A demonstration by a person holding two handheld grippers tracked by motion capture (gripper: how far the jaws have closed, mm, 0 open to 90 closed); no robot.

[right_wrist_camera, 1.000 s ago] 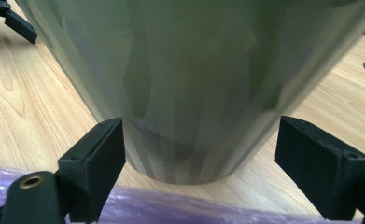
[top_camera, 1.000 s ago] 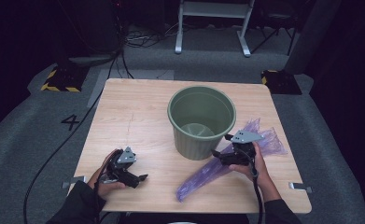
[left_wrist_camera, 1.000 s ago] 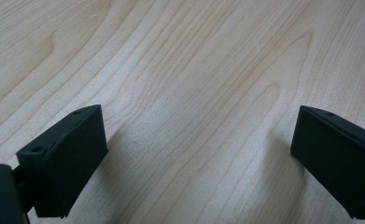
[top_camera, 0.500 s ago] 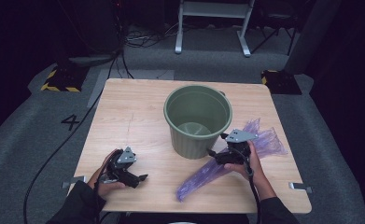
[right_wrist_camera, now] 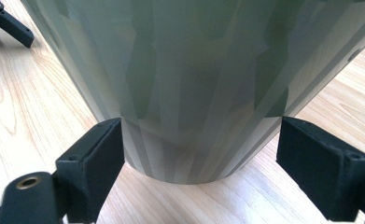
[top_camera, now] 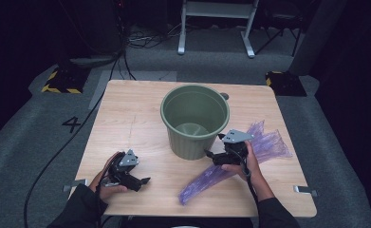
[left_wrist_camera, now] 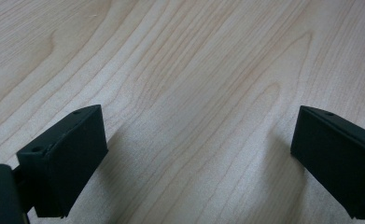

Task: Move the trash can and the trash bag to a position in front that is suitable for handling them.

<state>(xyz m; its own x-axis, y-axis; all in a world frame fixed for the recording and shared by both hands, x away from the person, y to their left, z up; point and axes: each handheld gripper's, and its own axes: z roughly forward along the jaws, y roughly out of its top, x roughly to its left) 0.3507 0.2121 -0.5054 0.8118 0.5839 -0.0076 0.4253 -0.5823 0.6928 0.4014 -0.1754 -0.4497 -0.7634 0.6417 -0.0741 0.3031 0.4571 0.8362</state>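
Observation:
A green plastic bucket stands upright and empty in the middle of the wooden table. A crumpled purple plastic bag lies flat to its right, and a twisted end of it reaches toward the front edge. My right gripper is open, low beside the bucket's right front. In the right gripper view its jaws straddle the bucket's base without touching it. My left gripper rests open near the front left, with bare wood between its fingers.
Metal brackets stick out at the table's front corners. A black cable runs across the grey floor at the left, past a painted "4". White frame legs stand beyond the table. The left gripper's jaw shows past the bucket.
My right gripper has slid left off the purple bag toward the bucket's base. The left gripper has stayed put.

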